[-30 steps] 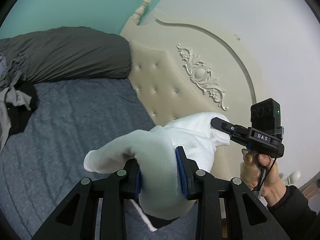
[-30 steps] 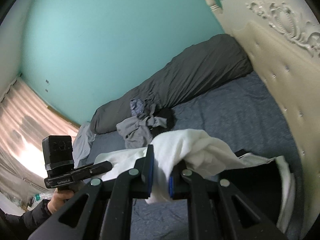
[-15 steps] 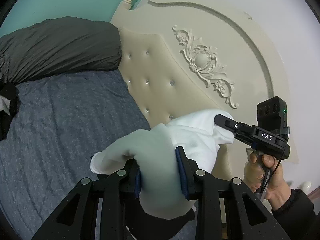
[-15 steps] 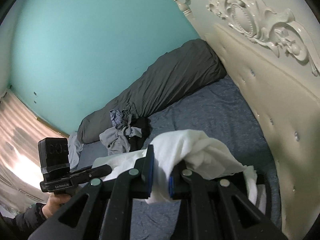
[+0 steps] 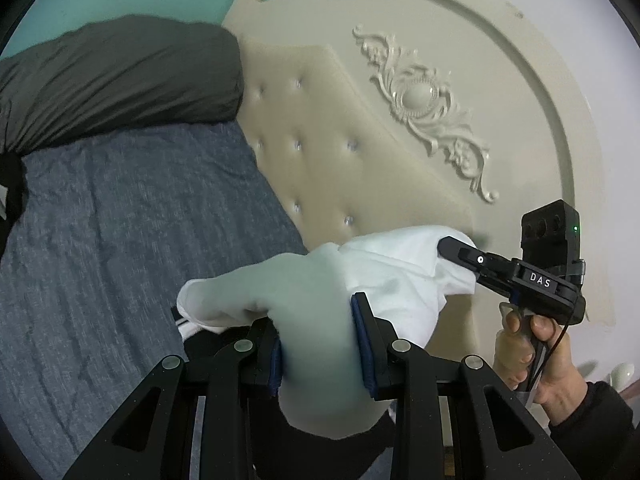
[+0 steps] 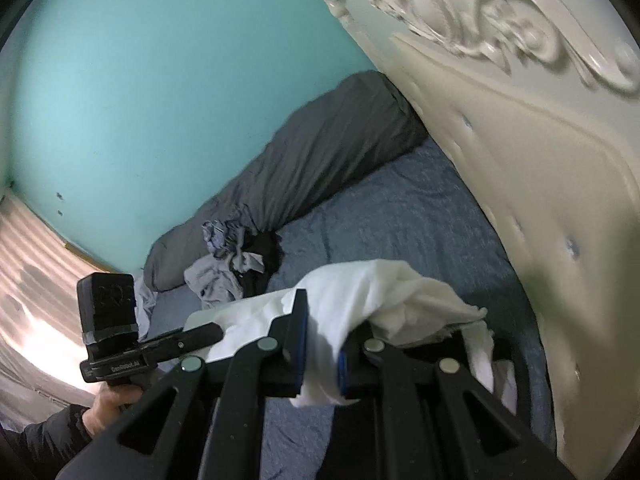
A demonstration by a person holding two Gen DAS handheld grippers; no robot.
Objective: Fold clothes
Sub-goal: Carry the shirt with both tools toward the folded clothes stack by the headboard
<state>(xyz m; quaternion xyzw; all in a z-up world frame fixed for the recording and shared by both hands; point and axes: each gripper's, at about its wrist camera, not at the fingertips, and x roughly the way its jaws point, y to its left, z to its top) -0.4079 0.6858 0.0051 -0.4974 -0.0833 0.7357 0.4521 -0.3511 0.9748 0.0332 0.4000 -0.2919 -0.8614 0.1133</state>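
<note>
Garment: white cloth [image 5: 384, 280], bunched, held off the bed [image 5: 120, 216] between both grippers, close in front of the headboard [image 5: 360, 168].
Left gripper [image 5: 320, 344]: clenched on a thick fold of the cloth; blue pads are pressed into the fabric on both sides, and a lobe hangs below the fingers.
Right gripper [image 6: 322, 354]: clenched on a thinner twist of the same cloth; a tail is seen below the pads.
Span: the cloth is stretched from one grip to the other, its long axis lying roughly along the face of the headboard; slack is gathered in the middle, so the line is not taut.
Nearer the headboard: right gripper, seen in the left view just beside the padded panel; left gripper is held further out over the bed.
Dark part: a black piece [image 5: 320, 448] is seen under the white cloth in both views; whether it is the same garment or another cannot be told.
Landing place: bare blue sheet, out from the headboard and below the cloth, judged the likely spot for laying flat.
Step in hand: judged as carrying or shaking out before a fold; no fold line is yet visible.
Other items: grey bolster [image 6: 304, 168] along the teal wall, at the headboard's far end; loose clothes [image 6: 228, 268] heaped against the bolster, well apart from the headboard.
Risk: judged, the bunched middle may land creased.
</note>
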